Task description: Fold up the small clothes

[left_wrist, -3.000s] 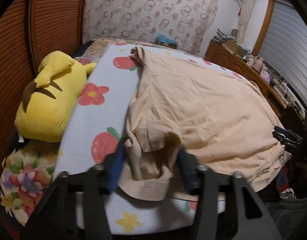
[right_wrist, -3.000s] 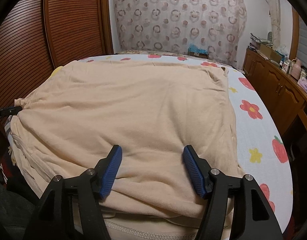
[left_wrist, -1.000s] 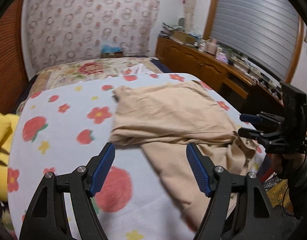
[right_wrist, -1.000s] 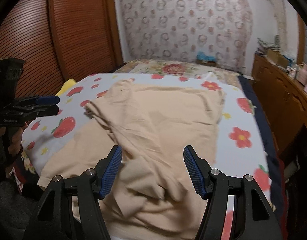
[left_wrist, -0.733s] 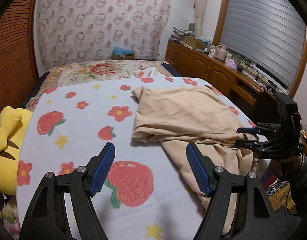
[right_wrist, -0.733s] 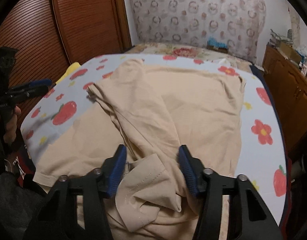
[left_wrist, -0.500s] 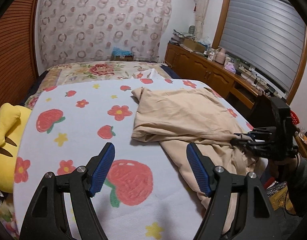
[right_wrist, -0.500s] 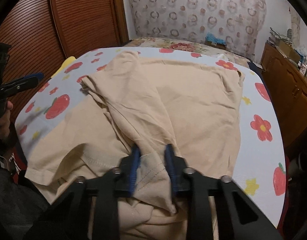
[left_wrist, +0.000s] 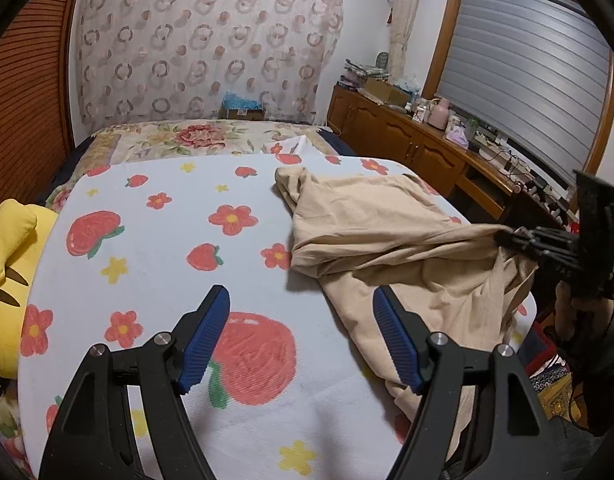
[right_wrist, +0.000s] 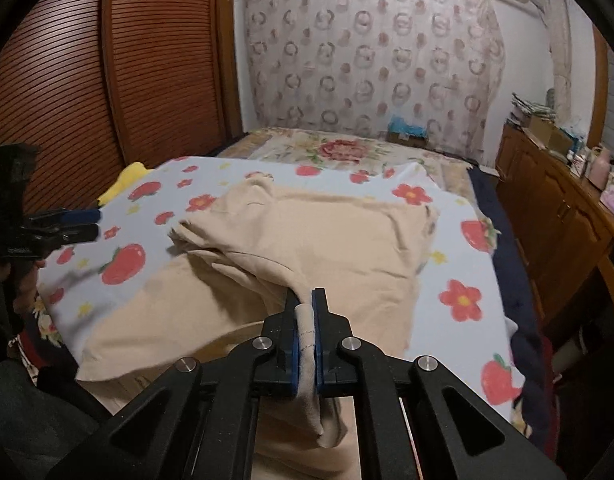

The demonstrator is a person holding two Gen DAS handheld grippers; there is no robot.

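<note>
Gripping beige garment hem: right tool newly clamped, cloth lifting | left tool spread, empty, above bed | fold beginning

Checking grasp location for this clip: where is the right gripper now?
The right gripper is at the near edge of the bed, shut on a bunched fold of the beige shirt; in the left wrist view it appears far right.

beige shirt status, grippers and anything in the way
Right gripper shut on beige shirt, lifting a bunched fold. Left gripper open, empty, over the bedsheet. Shirt rumpled, half-folded. Nothing blocking.
</note>
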